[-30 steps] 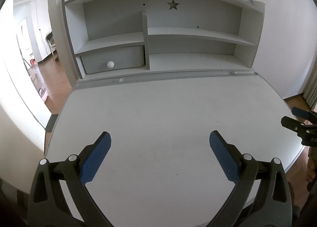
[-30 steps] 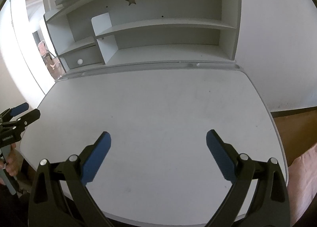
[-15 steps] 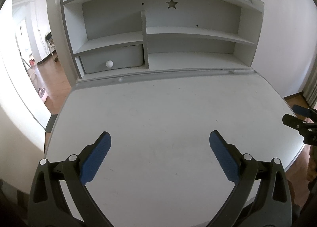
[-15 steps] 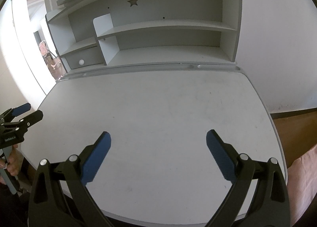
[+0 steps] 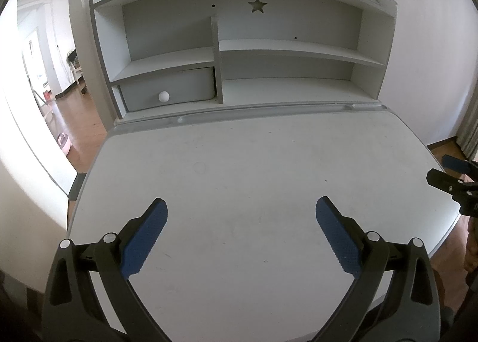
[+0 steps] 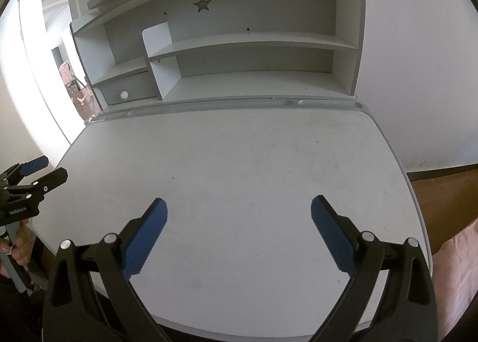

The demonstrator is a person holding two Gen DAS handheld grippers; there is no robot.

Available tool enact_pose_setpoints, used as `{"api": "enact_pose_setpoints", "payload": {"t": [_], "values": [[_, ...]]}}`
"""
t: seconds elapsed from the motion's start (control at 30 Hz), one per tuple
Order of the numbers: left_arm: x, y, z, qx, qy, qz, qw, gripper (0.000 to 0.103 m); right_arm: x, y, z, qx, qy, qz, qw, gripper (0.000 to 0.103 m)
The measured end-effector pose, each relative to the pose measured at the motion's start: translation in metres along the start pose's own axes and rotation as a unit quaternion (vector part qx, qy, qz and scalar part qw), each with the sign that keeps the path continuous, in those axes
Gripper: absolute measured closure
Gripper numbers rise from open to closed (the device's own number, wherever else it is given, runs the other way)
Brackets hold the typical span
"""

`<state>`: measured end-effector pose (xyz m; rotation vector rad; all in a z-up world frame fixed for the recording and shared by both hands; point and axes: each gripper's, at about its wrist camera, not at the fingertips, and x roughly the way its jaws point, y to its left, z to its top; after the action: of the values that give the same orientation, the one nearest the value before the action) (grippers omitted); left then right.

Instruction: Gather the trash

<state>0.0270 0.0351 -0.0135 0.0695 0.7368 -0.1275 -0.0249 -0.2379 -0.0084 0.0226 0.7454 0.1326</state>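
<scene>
No trash shows in either view. My left gripper (image 5: 241, 207) is open and empty, held above the near part of a white desk top (image 5: 239, 156). My right gripper (image 6: 239, 206) is open and empty above the same desk (image 6: 233, 148). The right gripper also shows at the right edge of the left wrist view (image 5: 448, 174). The left gripper shows at the left edge of the right wrist view (image 6: 41, 170), held in a hand.
A grey shelf unit (image 5: 286, 52) stands along the back of the desk, with a small drawer with a white knob (image 5: 163, 96) at its lower left. A wood floor (image 5: 80, 130) lies to the left and a white wall (image 6: 418, 73) to the right.
Both grippers have drifted slightly; the desk and shelf have shifted a little in each view. Both stay open and empty.
</scene>
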Motion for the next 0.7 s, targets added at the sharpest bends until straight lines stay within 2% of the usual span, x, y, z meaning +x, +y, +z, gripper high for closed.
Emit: {"api": "enact_pose_setpoints", "payload": {"t": [0.7], "values": [[0.0048, 0.0038, 0.0058, 0.006, 0.001, -0.008, 1.0, 0.007, -0.0059, 0.0024, 0.0021, -0.005, -0.007, 0.002, 1.0, 0.01]]}}
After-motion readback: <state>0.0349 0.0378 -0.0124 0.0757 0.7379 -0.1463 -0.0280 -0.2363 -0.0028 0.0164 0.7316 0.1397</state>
